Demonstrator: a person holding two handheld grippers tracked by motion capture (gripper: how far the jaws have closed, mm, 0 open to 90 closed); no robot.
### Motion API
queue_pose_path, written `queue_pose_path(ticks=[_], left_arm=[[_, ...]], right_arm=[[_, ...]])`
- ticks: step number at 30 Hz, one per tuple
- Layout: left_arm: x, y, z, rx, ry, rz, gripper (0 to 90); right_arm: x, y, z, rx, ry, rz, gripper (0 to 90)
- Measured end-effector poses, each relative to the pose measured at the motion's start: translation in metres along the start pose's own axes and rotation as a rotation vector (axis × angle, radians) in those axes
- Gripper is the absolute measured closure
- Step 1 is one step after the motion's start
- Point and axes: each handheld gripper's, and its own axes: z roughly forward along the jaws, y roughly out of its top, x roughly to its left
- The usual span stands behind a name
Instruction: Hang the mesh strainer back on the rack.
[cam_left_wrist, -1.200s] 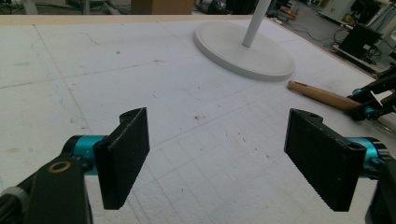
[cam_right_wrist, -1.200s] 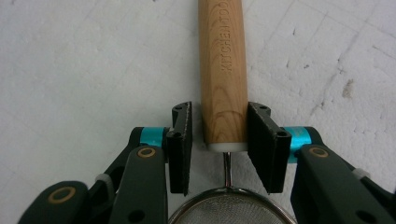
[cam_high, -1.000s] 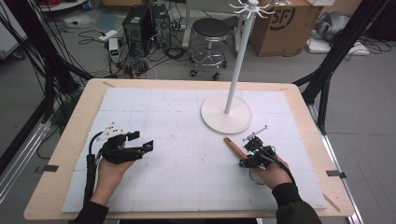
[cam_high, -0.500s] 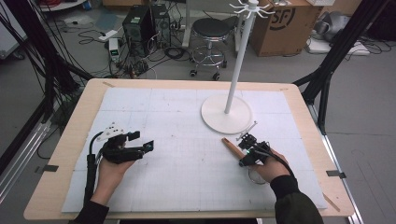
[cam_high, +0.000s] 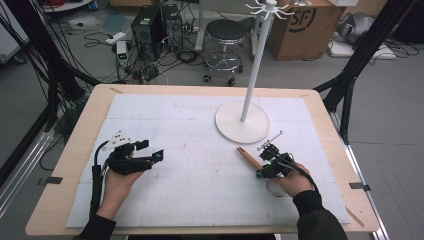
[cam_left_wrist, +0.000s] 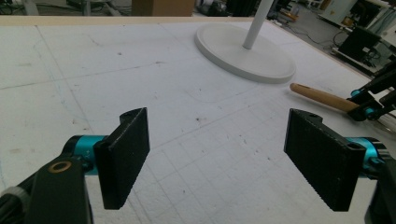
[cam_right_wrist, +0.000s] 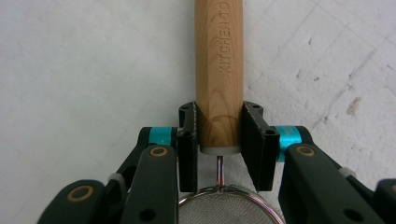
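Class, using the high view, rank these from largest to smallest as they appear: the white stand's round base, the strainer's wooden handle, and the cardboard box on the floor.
1. Cardboard box, though it sits farther off and is cut by the frame.
2. Round base of the stand.
3. Wooden handle of the strainer.

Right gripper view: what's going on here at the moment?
A person works with a claw in each hand. The right claw is closed on the wooden handle of a small mesh strainer lying on the table, near the white stand. The left claw rests open, holding nothing.
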Motion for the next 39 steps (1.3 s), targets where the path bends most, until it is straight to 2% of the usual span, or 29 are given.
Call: queue_pose_path(ticks=[3,5,8,10,13,17,19,23,25,34,39], left_arm=[[0.000,0.000,0.000,-0.005,-0.001,0.000,23.0],[0.000,0.000,-0.001,-0.004,-0.002,0.000,23.0],[-0.001,0.000,-0.001,-0.004,-0.005,0.003,23.0],[-0.001,0.000,-0.001,-0.007,-0.004,0.000,23.0],[-0.001,0.001,-0.001,-0.007,-0.004,0.001,23.0],[-0.002,0.001,-0.001,-0.008,-0.004,0.000,23.0],[-0.002,0.001,-0.001,-0.007,-0.003,0.004,23.0],[-0.002,0.001,-0.001,-0.008,-0.005,0.000,23.0],[-0.002,0.001,-0.001,-0.009,-0.006,0.000,23.0],[-0.002,0.001,-0.001,-0.009,-0.009,0.001,23.1],[-0.002,0.001,-0.001,-0.007,-0.008,0.002,23.2]], right_arm=[[0.000,-0.002,-0.004,-0.038,0.044,0.020,69.6],[-0.002,-0.005,-0.006,-0.077,0.045,0.037,69.6],[-0.007,-0.010,-0.013,-0.156,0.093,0.084,69.5],[-0.009,-0.013,-0.017,-0.204,0.067,0.083,69.5],[-0.013,-0.016,-0.022,-0.247,0.076,0.106,69.5],[-0.014,-0.018,-0.030,-0.325,0.106,0.113,69.4],[-0.015,-0.019,-0.034,-0.369,0.124,0.132,69.4],[-0.018,-0.019,-0.037,-0.398,0.127,0.177,69.4],[-0.019,-0.020,-0.040,-0.432,0.133,0.196,69.4],[-0.028,-0.021,-0.056,-0.639,0.236,0.296,69.4],[-0.026,-0.013,-0.069,-0.715,0.224,0.282,69.4]])
